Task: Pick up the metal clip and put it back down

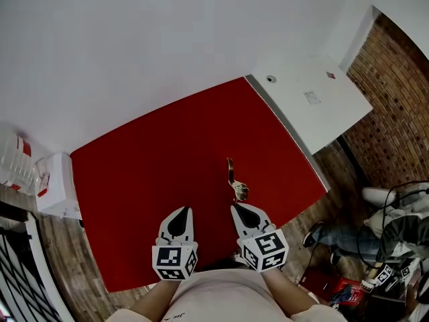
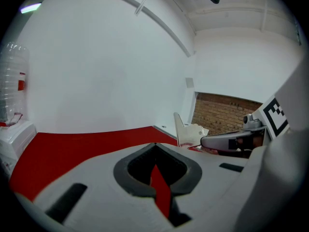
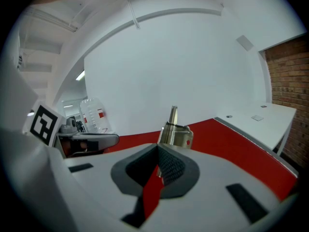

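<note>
While the left hand-held gripper (image 1: pixel 184 210) is kept low over the red worktop (image 1: pixel 161 153) with its jaws brought together and nothing between them, the right hand-held gripper (image 1: pixel 242 208) is seen closed to a narrow pinch on the near end of the metal clip (image 1: pixel 235 178). The clip is held upright just beyond the jaw tips, its long arm pointing up and away, near the worktop's middle. Whether its lower edge touches the red surface cannot be told.
</note>
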`<state>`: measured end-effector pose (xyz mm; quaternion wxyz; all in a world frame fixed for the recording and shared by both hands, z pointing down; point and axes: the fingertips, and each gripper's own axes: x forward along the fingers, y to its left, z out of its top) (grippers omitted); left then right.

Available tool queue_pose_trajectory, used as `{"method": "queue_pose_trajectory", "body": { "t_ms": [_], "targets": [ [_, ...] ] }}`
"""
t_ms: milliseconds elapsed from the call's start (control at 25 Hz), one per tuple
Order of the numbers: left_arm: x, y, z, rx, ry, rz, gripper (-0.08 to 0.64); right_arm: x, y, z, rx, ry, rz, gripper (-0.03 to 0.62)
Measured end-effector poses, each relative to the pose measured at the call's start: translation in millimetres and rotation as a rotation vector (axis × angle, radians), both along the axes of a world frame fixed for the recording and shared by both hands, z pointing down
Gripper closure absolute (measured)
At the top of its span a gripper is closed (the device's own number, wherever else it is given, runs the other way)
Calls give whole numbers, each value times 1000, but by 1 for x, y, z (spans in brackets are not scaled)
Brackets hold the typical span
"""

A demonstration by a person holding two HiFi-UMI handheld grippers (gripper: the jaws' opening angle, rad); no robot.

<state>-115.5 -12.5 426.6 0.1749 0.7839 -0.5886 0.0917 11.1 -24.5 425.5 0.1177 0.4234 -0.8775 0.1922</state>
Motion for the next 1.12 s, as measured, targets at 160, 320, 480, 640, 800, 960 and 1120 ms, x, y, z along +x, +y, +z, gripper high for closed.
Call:
{"method": "queue_pose_trajectory", "body": {
  "t_ms": [160,320,480,640,800,960,1120],
  "targets": [
    [0,-4,5,-6,-17,11,555,0,-8,6,-16,-5,5,586],
    [-2,-12,11,-20,-10,14,555,-2,-19,14,-43,-17,15,586],
    [-8,-17,19,-37,-11,6,555,-5,-32,36,-88,-39,30,586],
    [-10,-21,34,-63,-18,5,555,-6,-50,68,-139,-50,45,586],
    [-12,-24,51,-96,-25,0,555,-6,-67,97,-183,-55,55,586],
    [-15,-26,64,-123,-27,4,555,-9,-81,122,-236,-85,75,586],
    [-21,-28,74,-148,-24,-1,555,-16,-93,144,-284,-104,90,586]
  ]
}}
